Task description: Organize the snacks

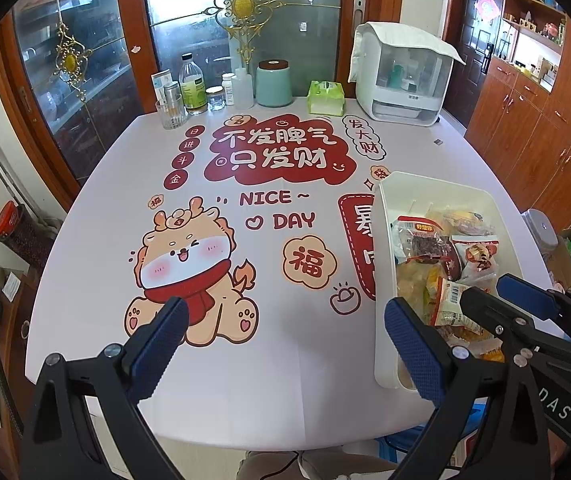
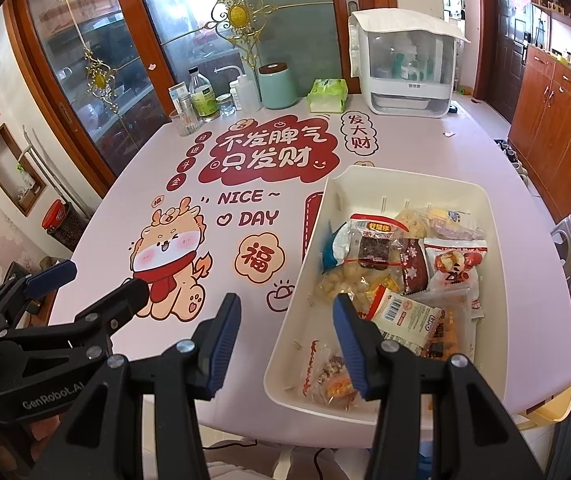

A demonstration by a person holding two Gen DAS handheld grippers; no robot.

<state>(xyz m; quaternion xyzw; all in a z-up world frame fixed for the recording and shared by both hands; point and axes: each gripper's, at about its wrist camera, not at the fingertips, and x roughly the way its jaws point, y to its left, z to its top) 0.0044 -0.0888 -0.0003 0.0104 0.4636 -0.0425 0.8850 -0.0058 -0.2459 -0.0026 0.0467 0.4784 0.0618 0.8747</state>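
Left tongs hang wide open and empty over the worktop. Right tongs stand roughly half open, holding nothing, straddling the near left wall of the white bin. Snack packets lie piled inside the bin.

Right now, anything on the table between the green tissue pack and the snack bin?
Nothing stands there: only printed tablecloth lies between the tissue pack and the bin, clearest in the right wrist view.
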